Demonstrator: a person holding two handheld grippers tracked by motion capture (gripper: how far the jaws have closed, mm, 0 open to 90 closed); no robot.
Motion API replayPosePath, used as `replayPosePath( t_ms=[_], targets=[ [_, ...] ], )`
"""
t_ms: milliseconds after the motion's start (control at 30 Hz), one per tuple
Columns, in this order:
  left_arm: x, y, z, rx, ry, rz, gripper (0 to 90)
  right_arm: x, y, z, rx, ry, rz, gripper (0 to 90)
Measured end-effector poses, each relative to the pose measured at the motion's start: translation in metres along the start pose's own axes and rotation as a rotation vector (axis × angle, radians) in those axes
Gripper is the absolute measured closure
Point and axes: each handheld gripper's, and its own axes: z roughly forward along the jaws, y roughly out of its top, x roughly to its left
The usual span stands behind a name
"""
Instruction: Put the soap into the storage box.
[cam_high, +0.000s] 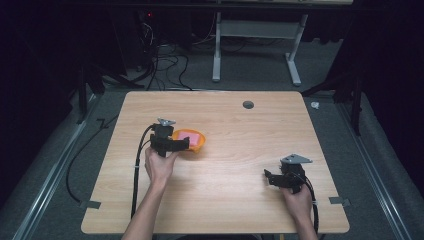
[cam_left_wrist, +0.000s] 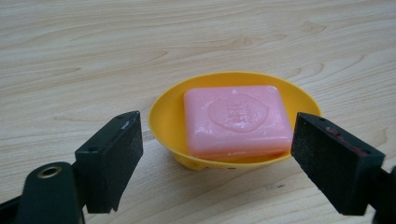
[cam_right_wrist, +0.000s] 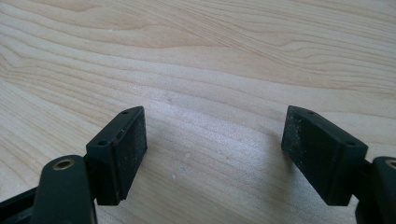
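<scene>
Left tool (cam_left_wrist: 217, 158) gapes wide, gripping nothing — its body partly hiding the yellow dish (cam_high: 196, 146) — pink soap (cam_left_wrist: 237, 119) inside.

A light wooden table (cam_high: 235, 200) carries a yellow soap dish (cam_high: 196, 145) left of its middle; a round grommet hole (cam_high: 248, 104) sits near the far edge.

Dark lab; floor cables (cam_high: 165, 62); wooden table (cam_high: 235, 165)

Wooden table (cam_high: 235, 170), round grey hole (cam_high: 248, 104) near far edge. Beyond it: white desk frame (cam_high: 260, 35), tangled black cables (cam_high: 162, 65) on grey floor.
</scene>
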Motion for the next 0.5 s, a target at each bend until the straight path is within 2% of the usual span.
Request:
replayPosePath(
  t_ms=[300,367,500],
  targets=[
    [0.003,-0.003,-0.010,-0.007,0.001,0.010,16.1,0.000,0.000,0.000,0.000,0.000,0.000,22.8],
    [0.004,-0.006,-0.013,-0.022,-0.007,0.009,15.7,0.000,0.000,0.000,0.000,0.000,-0.002,22.8],
    [0.008,-0.010,-0.015,-0.017,-0.012,0.009,15.5,0.000,0.000,0.000,0.000,0.000,-0.004,22.8]
  ],
)
